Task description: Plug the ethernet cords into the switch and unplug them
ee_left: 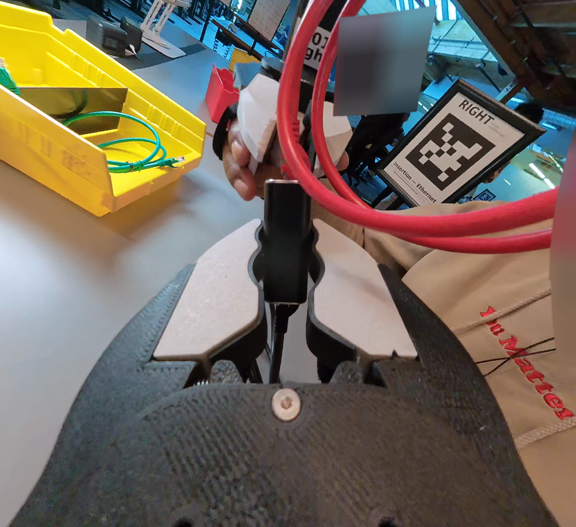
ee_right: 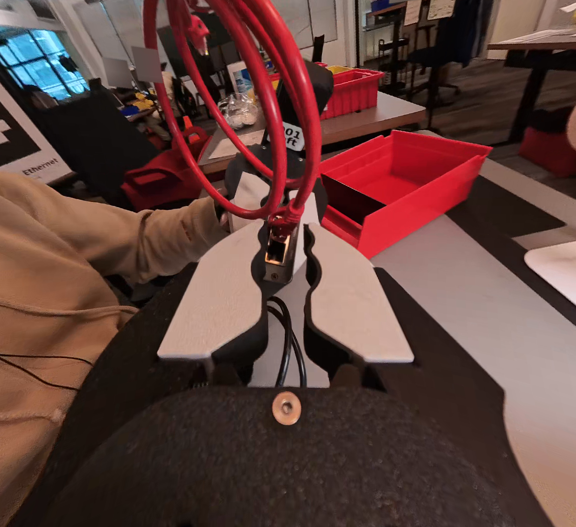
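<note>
Left hand-held gripper (ee_left: 286,228) clamped on the black switch (ee_left: 285,240), raised above the grey bench (ee_left: 62,262). Right hand-held gripper (ee_right: 282,231) parted, jaws flanking the switch face without gripping. Red ethernet cord (ee_right: 237,91) coiled upward, one plug seated in an upper port. Right wrist view only: an empty port (ee_right: 276,252), red bin (ee_right: 405,197). Left wrist view only: yellow bin (ee_left: 93,125) with green cord (ee_left: 137,150).

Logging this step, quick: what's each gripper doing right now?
Left gripper: shut on the switch.
Right gripper: open around the red cord plug, not clamped.
</note>
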Tool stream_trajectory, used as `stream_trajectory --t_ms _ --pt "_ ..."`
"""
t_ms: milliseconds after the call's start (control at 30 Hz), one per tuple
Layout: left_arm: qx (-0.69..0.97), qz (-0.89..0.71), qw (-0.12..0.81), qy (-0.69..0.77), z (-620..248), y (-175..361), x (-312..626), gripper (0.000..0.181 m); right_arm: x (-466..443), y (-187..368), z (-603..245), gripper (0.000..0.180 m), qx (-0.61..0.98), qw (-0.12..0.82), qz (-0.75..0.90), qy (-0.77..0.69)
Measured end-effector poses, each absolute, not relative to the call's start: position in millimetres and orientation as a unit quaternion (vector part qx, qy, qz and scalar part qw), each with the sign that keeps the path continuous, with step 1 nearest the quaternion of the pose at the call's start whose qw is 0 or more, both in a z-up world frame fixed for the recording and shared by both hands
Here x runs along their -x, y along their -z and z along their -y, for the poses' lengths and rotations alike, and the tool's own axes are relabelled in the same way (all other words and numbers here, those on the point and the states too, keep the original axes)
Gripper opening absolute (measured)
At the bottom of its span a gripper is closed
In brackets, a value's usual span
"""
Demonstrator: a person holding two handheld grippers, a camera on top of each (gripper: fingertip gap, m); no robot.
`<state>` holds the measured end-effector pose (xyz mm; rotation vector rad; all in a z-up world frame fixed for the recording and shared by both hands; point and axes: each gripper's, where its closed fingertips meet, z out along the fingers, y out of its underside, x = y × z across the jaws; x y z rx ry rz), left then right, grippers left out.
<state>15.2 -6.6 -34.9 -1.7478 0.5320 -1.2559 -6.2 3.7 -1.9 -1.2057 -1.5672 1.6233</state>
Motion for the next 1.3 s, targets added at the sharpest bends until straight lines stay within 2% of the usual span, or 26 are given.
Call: stream_trajectory --t_ms 67,267,600,767,867,1200,1300 --pt "0.713 -0.214 0.453 0.491 4.2 36.4 -15.2 0.025 6.0 3.1 -4.3 0.016 0.457 0.282 0.585 -0.607" --pt "0.758 -0.235 0.464 0.393 2.4 42.5 -16.1 0.025 4.9 1.9 1.6 0.015 0.44 0.291 0.594 -0.607" --pt "0.785 -0.262 0.46 0.323 8.2 44.8 -27.9 0.024 -3.9 -1.2 15.0 0.014 0.401 0.297 0.63 -0.595" --pt "0.758 -0.268 0.489 0.338 9.7 30.5 -24.2 0.025 -5.6 -13.2 14.0 0.013 0.383 0.329 0.619 -0.602" --pt "0.735 -0.274 0.517 0.342 10.8 18.8 -20.1 0.025 -10.1 -17.6 12.8 0.013 0.378 0.309 0.605 -0.629" --pt "0.748 -0.284 0.488 0.349 16.7 24.7 -23.2 0.025 -8.2 -16.6 17.9 0.019 0.375 0.298 0.598 -0.643" --pt "0.752 -0.286 0.481 0.348 16.6 27.6 -24.5 0.025 -9.4 -14.3 19.3 0.015 0.372 0.292 0.606 -0.64"
